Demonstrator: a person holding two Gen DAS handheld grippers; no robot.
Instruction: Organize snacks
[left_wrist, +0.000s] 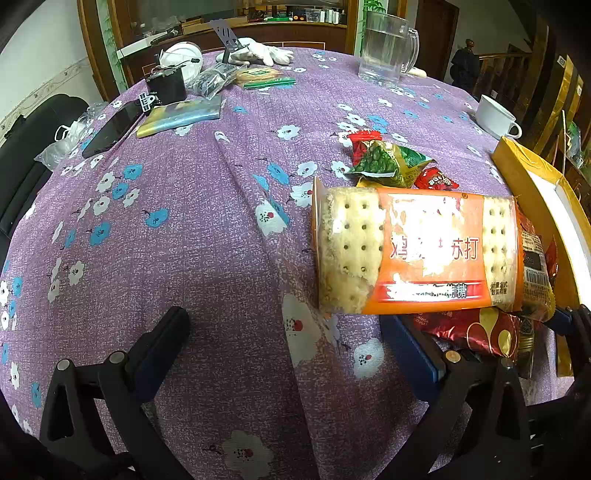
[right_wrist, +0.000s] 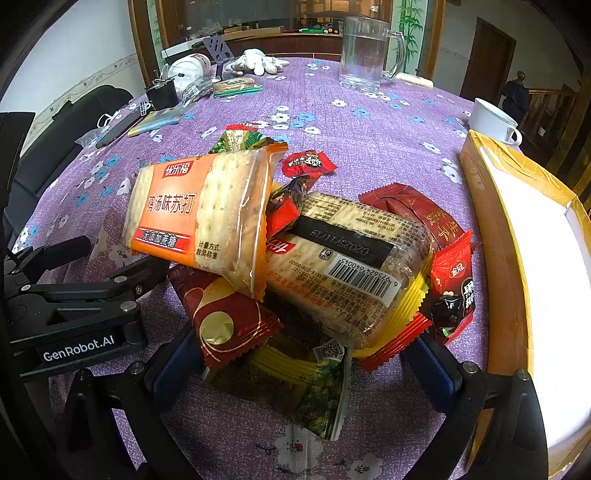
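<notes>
A pile of snack packs lies on the purple floral tablecloth (left_wrist: 184, 229). An orange soda-cracker pack (left_wrist: 417, 251) (right_wrist: 199, 214) rests tilted on top. Under it lie a clear cracker pack with a barcode (right_wrist: 354, 266), a red pack with a gold circle (right_wrist: 225, 317), a green pea pack (right_wrist: 317, 391) and small red sweets (right_wrist: 306, 162). My right gripper (right_wrist: 303, 369) is open, its blue-padded fingers (right_wrist: 173, 365) straddling the pile's near edge. My left gripper (left_wrist: 295, 343) (right_wrist: 118, 258) is open at the pile's left side, its right finger (left_wrist: 413, 354) beside the red pack.
An open yellow box with a white inside (right_wrist: 517, 229) (left_wrist: 535, 184) stands right of the pile. A white cup (right_wrist: 491, 122) and a glass jug (right_wrist: 365, 51) stand further back. A phone (left_wrist: 110, 129), a black box (left_wrist: 166, 85) and white gloves (left_wrist: 258, 53) clutter the far left.
</notes>
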